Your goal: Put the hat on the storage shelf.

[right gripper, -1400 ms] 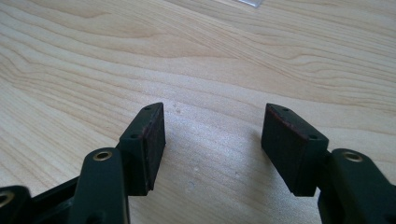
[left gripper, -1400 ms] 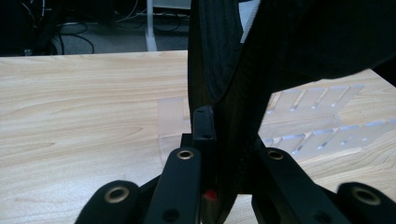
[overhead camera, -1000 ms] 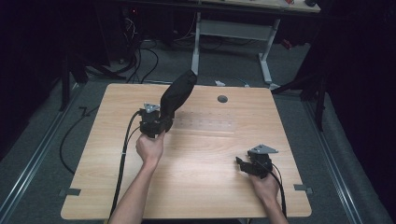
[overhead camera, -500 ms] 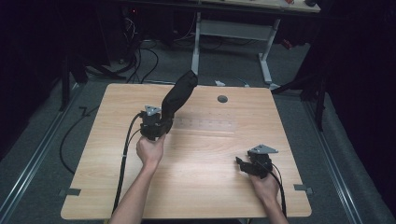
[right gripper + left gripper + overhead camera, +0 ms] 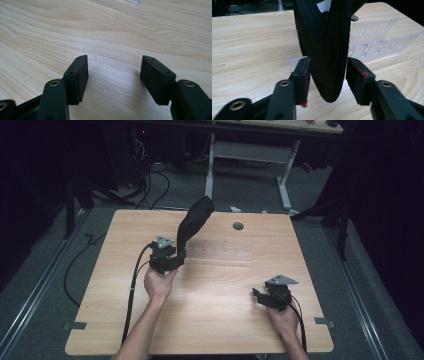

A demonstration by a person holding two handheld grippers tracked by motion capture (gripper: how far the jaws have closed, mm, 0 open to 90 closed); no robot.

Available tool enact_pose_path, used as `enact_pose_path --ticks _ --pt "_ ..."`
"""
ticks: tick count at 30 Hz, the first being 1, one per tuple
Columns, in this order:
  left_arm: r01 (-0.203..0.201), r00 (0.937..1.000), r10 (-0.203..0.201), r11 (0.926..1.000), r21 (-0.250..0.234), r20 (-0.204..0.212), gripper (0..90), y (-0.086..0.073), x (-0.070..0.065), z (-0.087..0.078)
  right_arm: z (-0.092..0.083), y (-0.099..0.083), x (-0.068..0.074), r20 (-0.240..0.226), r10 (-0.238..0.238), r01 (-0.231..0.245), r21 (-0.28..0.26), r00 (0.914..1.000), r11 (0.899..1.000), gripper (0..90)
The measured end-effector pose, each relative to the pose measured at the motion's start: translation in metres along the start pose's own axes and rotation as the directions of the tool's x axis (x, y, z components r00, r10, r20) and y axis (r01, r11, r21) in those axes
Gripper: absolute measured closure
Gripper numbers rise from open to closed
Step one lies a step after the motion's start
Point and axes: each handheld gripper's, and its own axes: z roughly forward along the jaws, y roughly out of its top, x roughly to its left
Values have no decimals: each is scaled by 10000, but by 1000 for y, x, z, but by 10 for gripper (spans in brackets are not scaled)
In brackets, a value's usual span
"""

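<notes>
A long black ribbed piece [image 5: 194,222], shaped like a shoe sole, stands on end near the table's back middle and leans up to the right. Its lower tip [image 5: 328,75] hangs between the jaws of my left gripper [image 5: 167,257] [image 5: 328,75]. Those jaws have just been opening: a thin gap shows beside the right pad [image 5: 358,75], and the left pad [image 5: 303,73] lies close against the piece. Near the front right, my right gripper [image 5: 270,297] [image 5: 113,75] rests low over bare wood, open with nothing between its pads.
A clear plastic rack with slots [image 5: 222,251] [image 5: 374,37] lies flat just right of the black piece. A round grey grommet [image 5: 238,226] sits near the table's far edge. Cables trail from both grippers toward the front edge. A dark floor and a desk frame lie beyond.
The left gripper has loosened around the black piece's lower end and shifted very slightly. The piece leans as before. The right hand has kept still.
</notes>
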Motion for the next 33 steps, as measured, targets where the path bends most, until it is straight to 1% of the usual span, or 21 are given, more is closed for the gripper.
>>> enact_pose_path --ticks 1,2,4,5,10,11,14,17,21,24,28,30,33 --pt "-30 10000 30 10000 -3 22 498 0 0 -1 0 0 0 0 -1 1 0 10000 10000 398" --pt "-67 10000 67 10000 10 47 498 1 1 -3 0 0 0 -1 -1 1 -1 10000 10000 399" --pt "10 9999 -9 10000 -39 139 467 1 1 -6 0 0 0 1 0 0 -3 10000 10000 398" --pt "-70 9998 69 10000 16 195 460 2 1 -8 0 0 0 0 -1 1 -1 10000 10000 398" --pt "-143 9988 145 9999 -42 475 426 2 1 -18 0 0 0 0 -1 1 0 10000 10000 398" --pt "-143 9988 145 9999 -42 475 423 2 1 -18 0 0 0 0 -1 1 0 10000 10000 398" --pt "-211 9979 211 9998 -6 617 416 3 2 -26 0 0 0 5 6 -6 -4 10000 10000 399" --pt "-162 9974 162 9999 -15 707 413 4 4 -32 0 0 0 2 10 -10 0 10000 10000 399" --pt "-301 9965 289 9994 142 782 408 4 7 -38 0 0 0 4 12 -12 0 10000 10000 398" --pt "-232 9958 221 9997 125 887 408 5 9 -44 0 0 0 7 38 -38 6 10000 10000 398" --pt "-219 9961 207 9997 135 855 408 4 13 -51 0 0 0 14 14 -14 2 10000 10000 398" --pt "-149 9962 140 9999 88 856 407 4 15 -54 0 0 0 7 12 -12 0 10000 10000 398" --pt "-181 9962 172 9998 100 853 405 3 17 -58 0 0 0 3 13 -13 1 10000 10000 398"
